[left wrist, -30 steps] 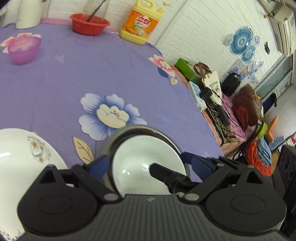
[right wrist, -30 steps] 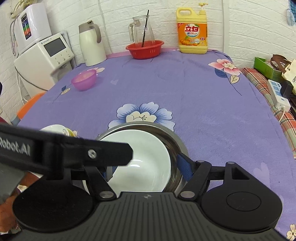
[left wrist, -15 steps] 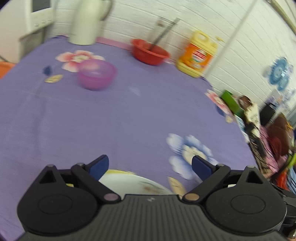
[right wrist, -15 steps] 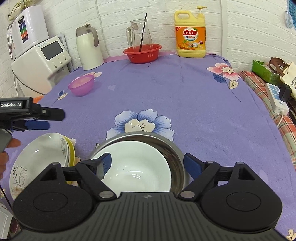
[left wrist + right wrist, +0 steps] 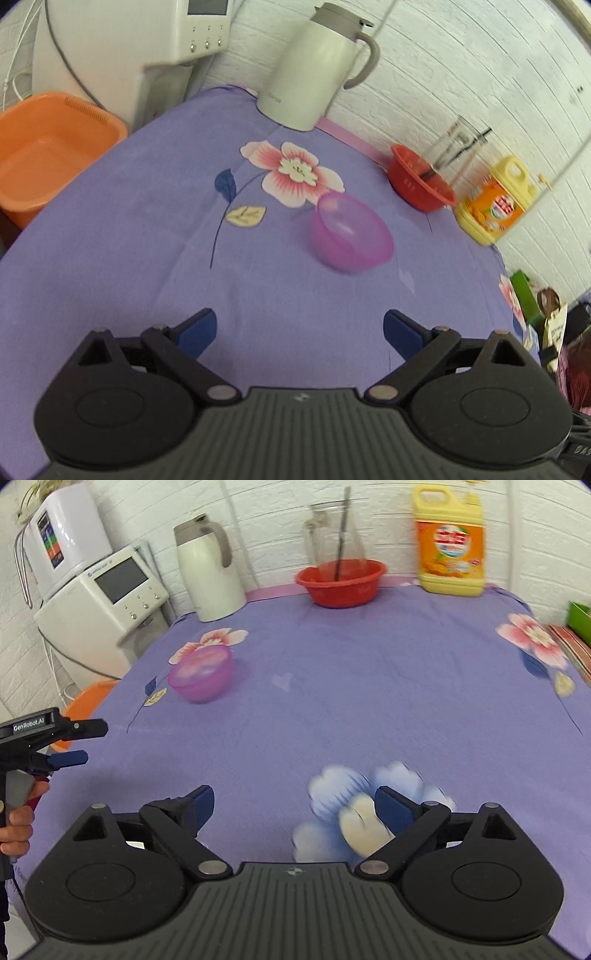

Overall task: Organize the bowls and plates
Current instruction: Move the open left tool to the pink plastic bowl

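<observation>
Grippers both spread wide, nothing between the pads: left gripper and right gripper hang above the cloth. Purple bowl sits upright, well ahead of the left gripper, short of the red basin. Step judged: reach for this bowl. Next move calls for closing in and straddling its rim.

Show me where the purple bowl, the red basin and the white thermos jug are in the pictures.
purple bowl (image 5: 351, 232): left wrist view, on its inner wall.
red basin (image 5: 341, 581): right wrist view, on its front outer wall.
white thermos jug (image 5: 314, 70): left wrist view, on the middle of its body.
</observation>
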`<state>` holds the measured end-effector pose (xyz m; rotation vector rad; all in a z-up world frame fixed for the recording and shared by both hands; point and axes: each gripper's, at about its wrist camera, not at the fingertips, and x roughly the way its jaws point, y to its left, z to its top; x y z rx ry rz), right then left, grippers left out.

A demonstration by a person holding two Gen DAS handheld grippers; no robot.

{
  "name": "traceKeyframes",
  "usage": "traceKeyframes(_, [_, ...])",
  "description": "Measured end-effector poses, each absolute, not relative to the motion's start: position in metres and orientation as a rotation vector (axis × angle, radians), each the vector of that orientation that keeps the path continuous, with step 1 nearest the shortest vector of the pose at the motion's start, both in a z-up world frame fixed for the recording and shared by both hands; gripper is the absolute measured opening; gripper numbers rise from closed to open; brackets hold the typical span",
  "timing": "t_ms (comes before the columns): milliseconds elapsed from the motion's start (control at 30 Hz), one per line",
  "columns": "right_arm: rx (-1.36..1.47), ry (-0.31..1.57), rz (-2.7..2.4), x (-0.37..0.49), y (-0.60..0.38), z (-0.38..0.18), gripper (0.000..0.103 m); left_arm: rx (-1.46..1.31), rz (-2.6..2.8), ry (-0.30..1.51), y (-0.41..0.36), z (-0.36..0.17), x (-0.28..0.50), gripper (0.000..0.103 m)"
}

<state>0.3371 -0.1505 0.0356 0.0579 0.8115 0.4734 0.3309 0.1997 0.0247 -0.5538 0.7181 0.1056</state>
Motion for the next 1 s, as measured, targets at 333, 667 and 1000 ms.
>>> traceKeyframes(333, [-0.004,0.847,0.553,0.442,-0.048,0.028,0.103,-0.49,0.1,0.758,0.201,0.015,0.429,0.096])
traceKeyframes(667, [-0.106,0.811,0.611,0.453,-0.018,0.015,0.103,-0.485,0.031,0.732,0.22,0.008,0.47,0.096])
traceKeyframes(1000, [-0.241,0.816,0.615,0.474,0.021,-0.012,0.103,-0.289,-0.025,0.751,0.195,-0.01,0.508,0.097])
